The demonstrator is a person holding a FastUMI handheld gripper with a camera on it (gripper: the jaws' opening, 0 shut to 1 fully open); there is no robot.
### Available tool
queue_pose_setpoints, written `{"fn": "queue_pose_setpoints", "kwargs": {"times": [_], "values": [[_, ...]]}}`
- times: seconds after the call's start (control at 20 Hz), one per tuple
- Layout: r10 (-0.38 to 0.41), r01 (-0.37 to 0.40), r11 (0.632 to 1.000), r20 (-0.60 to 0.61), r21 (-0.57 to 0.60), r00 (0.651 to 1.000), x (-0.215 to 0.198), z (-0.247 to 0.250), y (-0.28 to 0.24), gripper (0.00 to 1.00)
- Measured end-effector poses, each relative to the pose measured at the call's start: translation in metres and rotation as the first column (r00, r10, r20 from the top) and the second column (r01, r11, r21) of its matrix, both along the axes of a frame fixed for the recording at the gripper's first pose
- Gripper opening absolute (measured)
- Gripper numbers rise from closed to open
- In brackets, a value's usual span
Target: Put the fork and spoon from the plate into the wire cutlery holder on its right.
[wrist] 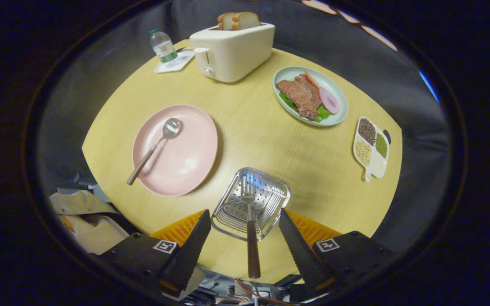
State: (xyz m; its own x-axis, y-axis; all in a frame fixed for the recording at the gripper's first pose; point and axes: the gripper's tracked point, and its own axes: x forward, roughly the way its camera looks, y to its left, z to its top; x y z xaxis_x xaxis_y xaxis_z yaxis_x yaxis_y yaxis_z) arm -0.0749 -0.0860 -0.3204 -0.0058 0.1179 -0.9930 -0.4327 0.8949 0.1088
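Observation:
The fork stands in the wire cutlery holder, tines down on the perforated bottom, its dark handle leaning up toward me. My gripper hovers above the holder with both fingers spread wide on either side of the handle, touching neither fork nor holder. To the left of the holder sits the pink plate. The spoon lies on it, bowl toward the toaster and brown handle reaching over the plate's near-left rim.
A cream toaster with bread slices stands at the table's far side, a water bottle on a white coaster beside it. A plate of food and a divided dish of beans lie to the right. Bags sit below the table's left edge.

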Motion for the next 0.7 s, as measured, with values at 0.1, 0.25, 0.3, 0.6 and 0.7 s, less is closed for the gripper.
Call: {"fn": "queue_pose_setpoints", "kwargs": {"times": [0.1, 0.25, 0.3, 0.6, 0.7], "values": [[-0.057, 0.055, 0.998, 0.078, 0.018, 0.995, 0.006, 0.006, 0.005, 0.92], [-0.137, 0.123, 0.989, 0.195, 0.082, 0.971, 0.015, 0.019, 0.025, 1.00], [-0.168, 0.143, 0.983, 0.240, 0.118, 0.956, 0.018, 0.024, 0.034, 1.00], [-0.288, 0.223, 0.952, 0.362, 0.212, 0.887, 0.013, 0.033, 0.074, 1.00], [-0.319, 0.251, 0.943, 0.381, 0.218, 0.868, 0.008, 0.030, 0.081, 1.00]]}}
